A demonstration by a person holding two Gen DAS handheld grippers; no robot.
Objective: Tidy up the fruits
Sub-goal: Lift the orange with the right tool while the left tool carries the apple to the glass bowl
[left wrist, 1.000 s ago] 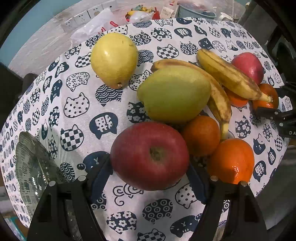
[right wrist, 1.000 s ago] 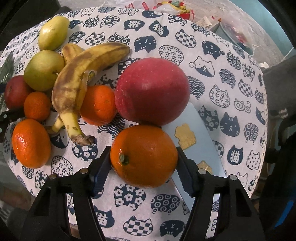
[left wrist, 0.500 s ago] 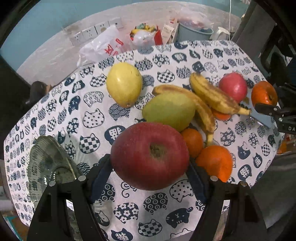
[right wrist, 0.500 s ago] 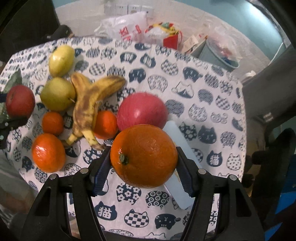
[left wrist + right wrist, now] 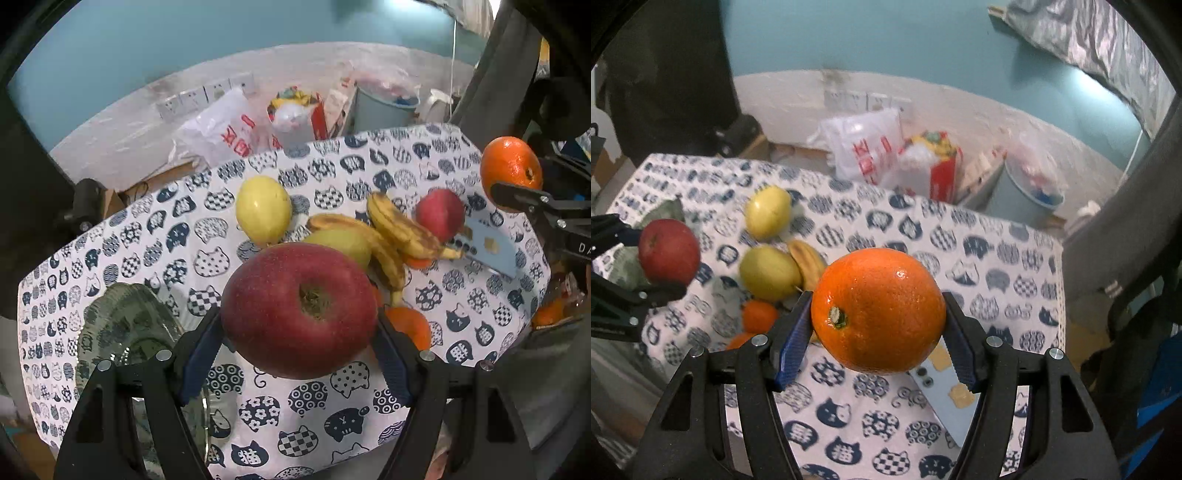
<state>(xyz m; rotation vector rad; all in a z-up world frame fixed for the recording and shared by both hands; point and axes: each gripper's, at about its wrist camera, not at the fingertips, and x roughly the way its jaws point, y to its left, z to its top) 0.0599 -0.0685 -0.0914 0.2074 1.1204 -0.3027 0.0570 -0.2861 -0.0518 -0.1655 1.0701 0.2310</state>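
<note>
Glossy dimpled orange (image 5: 879,310), printed cloth tablecloth (image 5: 461,295)

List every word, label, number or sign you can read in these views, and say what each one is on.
"DA": white letters on the right gripper body, cut off at the picture edge.
Red print on the white plastic bag: too blurred to read.
Characters inside some cat shapes on the tablecloth: too small to read reliably.
Red packaging behind the table: no legible text.
Pale blue card: pictures only, no words.
</note>
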